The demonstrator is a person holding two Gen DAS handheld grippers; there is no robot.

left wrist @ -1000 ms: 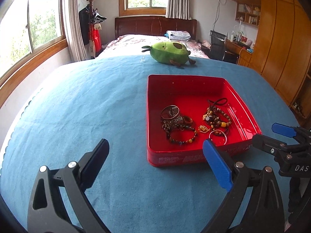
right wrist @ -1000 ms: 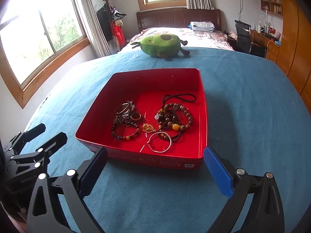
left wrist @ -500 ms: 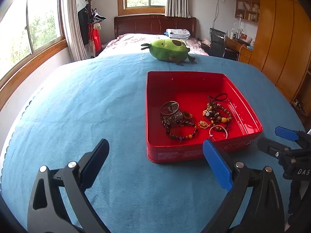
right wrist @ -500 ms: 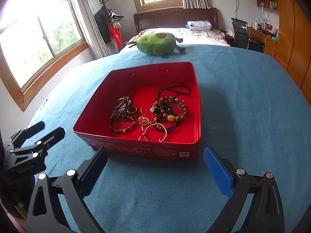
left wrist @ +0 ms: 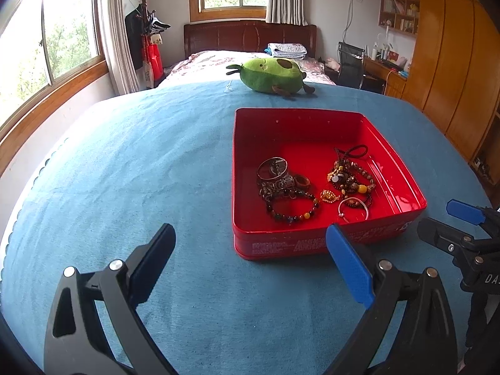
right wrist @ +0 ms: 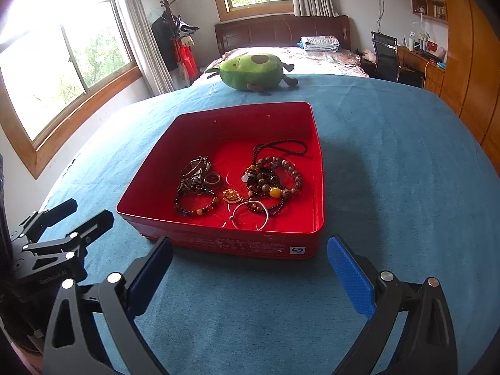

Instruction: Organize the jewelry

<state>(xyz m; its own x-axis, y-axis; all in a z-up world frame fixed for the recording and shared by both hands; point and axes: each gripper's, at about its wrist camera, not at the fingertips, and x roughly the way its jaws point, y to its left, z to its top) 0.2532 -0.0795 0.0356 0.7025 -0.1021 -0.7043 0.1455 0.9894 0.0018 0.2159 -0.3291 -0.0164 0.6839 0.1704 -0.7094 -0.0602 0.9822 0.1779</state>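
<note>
Both claws spread wide, holding nothing, touching nothing. Left claw (left wrist: 250, 265) hovering over the blue tabletop (left wrist: 140, 162), pads far apart, right pad (left wrist: 350, 268) overlapping the near wall of the red tin (left wrist: 300, 243) in view; contact there impossible to judge. Right claw (right wrist: 250, 273) likewise gaping, empty, poised just short of the tin's (right wrist: 237, 243) near wall, the tin lying straight ahead between its pads.

Jewelry heaped inside the tin, ahead of both claws, toward the near half of the floor: dark beaded bracelet (right wrist: 195, 204) with amber beads, ahead and slightly left of the right claw's centre; thin silver bangle (right wrist: 251, 215) nearest that claw, just beyond the wall; small gold pendant (right wrist: 232, 196) between them; tangle of brown bead strings (right wrist: 273, 181) with a dark cord behind the bangle; metal bangles and a brown ring (right wrist: 213, 179) piled behind the beaded bracelet.

Green stuffed toy (left wrist: 270, 75) at the far edge, well beyond the tin.

From the left claw, right claw visible off to the right; from the right claw, left one low at left.
</note>
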